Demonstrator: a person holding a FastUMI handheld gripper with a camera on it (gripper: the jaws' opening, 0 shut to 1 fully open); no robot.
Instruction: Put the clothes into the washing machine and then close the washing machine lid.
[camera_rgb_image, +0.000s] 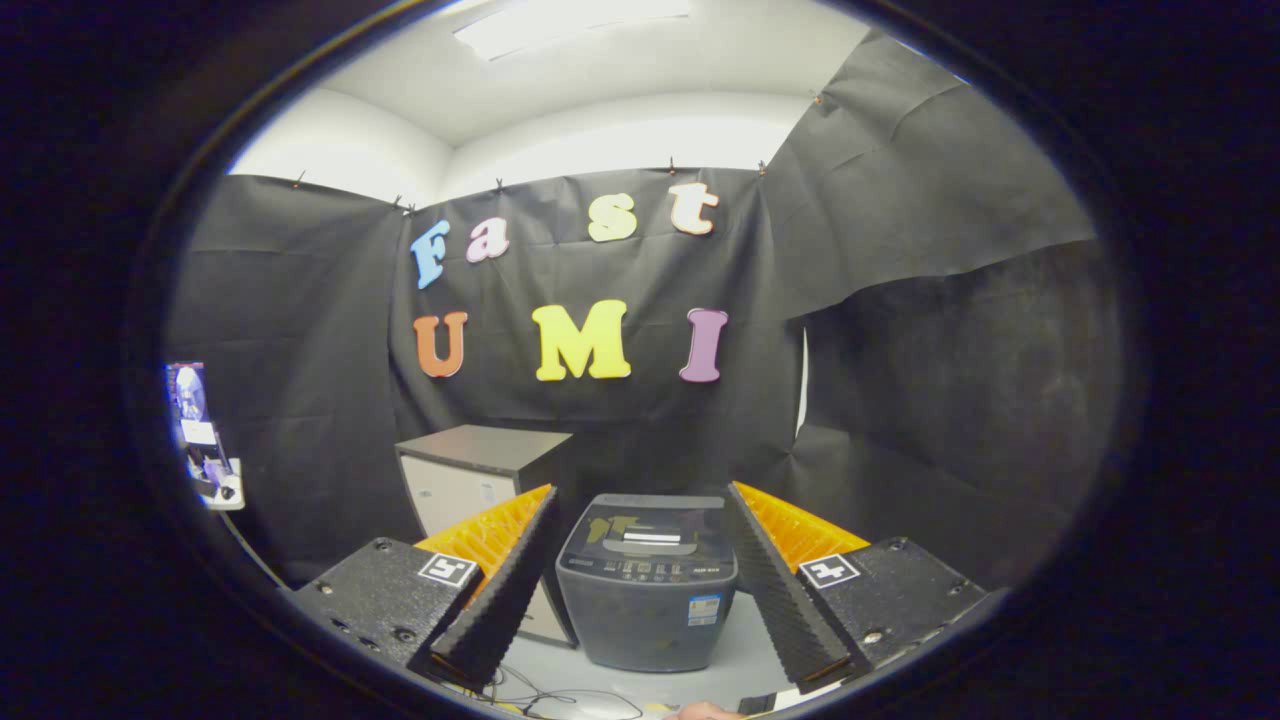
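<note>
A small grey top-loading washing machine (648, 590) stands on the pale floor beyond my fingers, framed in the gap between them. Its dark glass lid (650, 528) lies flat and shut over the tub, with the control panel along its front edge. My gripper (640, 505) is open, the two fingers spread wide with nothing between them, held some way back from the machine. I see no clothes.
A low cabinet (478, 470) with a dark top stands just left of the machine, against the black cloth wall. Cables (560, 695) trail on the floor in front. A phone on a stand (200, 430) is at the far left.
</note>
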